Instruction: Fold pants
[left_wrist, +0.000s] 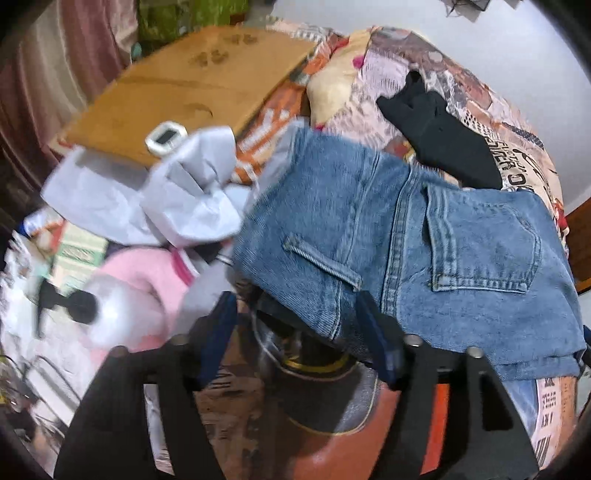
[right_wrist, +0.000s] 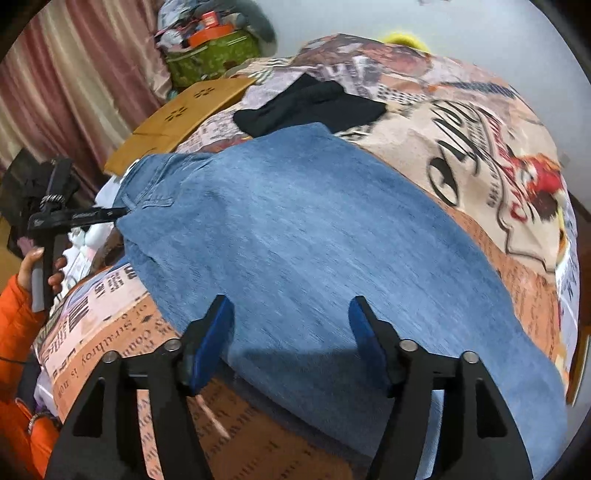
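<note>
Pants: blue jeans (left_wrist: 424, 236) lie on the bed, waist end with the back pocket toward the left tool, the long plain leg part (right_wrist: 314, 240) running down under the right tool.
Bed: covered with a bedspread (right_wrist: 480, 177) printed like newspaper, with big lettering and a red figure.
Left tool (left_wrist: 299, 332): jaws stand apart, pointing steeply down at the near edge of the waist; a fold of denim hangs between the blue pads (left_wrist: 380, 343), and I cannot tell whether a pad touches it. Nothing looks pinched.
Right tool (right_wrist: 291, 339): jaws stand apart over the leg part, tilted steeply down; the pads are not pressed on the cloth, which lies flat between and below them.
Hand (right_wrist: 40, 269): in the right tool's view, at the far left, bare fingers wrapped round the left tool's upright handle, with an orange sleeve (right_wrist: 14, 314) below the wrist.
Black garment (right_wrist: 310, 103): on the bedspread just beyond the jeans, touching their far edge.
Board (left_wrist: 184, 85): a brown board beside the bed, a small white gadget (left_wrist: 164, 136) at its near edge.
Other clothes: a pale grey piece (left_wrist: 155, 199) and a pink one (left_wrist: 147, 280) heaped left of the jeans.
Curtain (right_wrist: 74, 74): pink and cream stripes behind.
</note>
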